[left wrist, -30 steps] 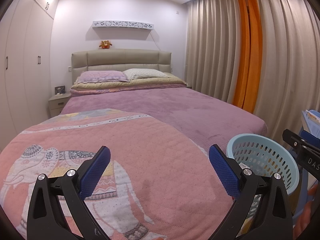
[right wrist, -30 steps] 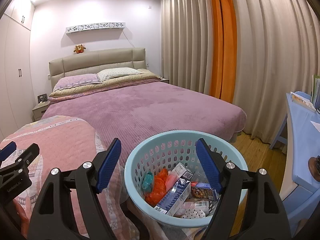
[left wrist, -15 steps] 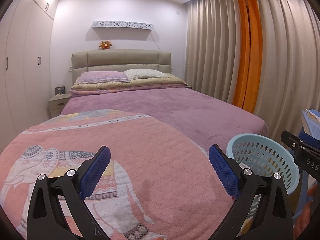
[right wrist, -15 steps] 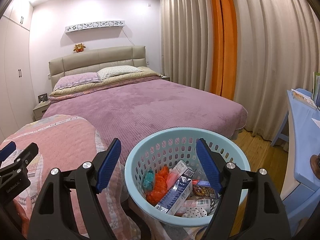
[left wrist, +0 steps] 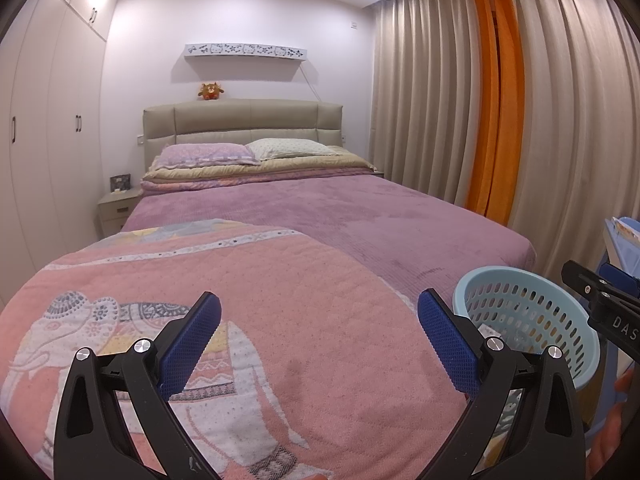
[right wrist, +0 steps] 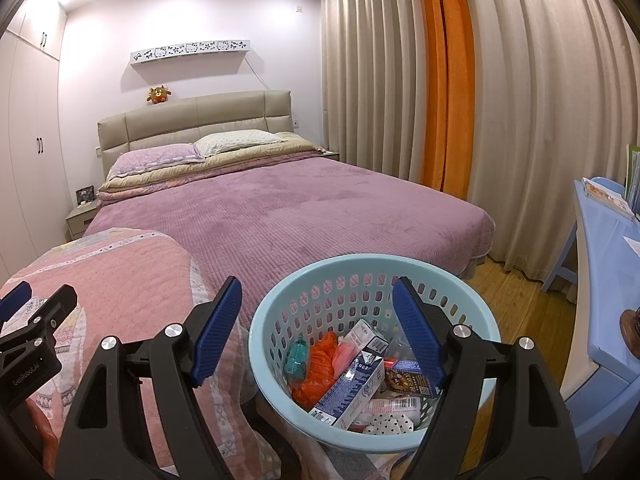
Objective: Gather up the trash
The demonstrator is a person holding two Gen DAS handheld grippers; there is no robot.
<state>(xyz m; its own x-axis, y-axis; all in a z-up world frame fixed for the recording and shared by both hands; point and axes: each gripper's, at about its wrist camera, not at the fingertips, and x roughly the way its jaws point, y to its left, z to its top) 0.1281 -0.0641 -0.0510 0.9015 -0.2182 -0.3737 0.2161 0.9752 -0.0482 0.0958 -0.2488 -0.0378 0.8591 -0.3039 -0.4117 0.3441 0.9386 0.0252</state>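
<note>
Bedroom bed [right wrist: 288, 216] is looking tidy; trash is sitting in the basket [right wrist: 276, 320]; both grippers' fingers [left wrist: 188, 340] [right wrist: 218, 330] are staying apart, holding nothing.

The basket [right wrist: 280, 320] sits just ahead of and below the right claw [right wrist: 316, 332], at the foot of the bed [right wrist: 288, 208]; cartons and wrappers [right wrist: 348, 384] lie inside it. The quilt [left wrist: 248, 292] lies on the bed beneath and ahead of the left claw [left wrist: 318, 338], the basket to its right. Pillows [left wrist: 208, 154] lie far ahead, against the headboard [left wrist: 240, 120]. The surface [right wrist: 608, 264] stands right of the right claw.
</note>
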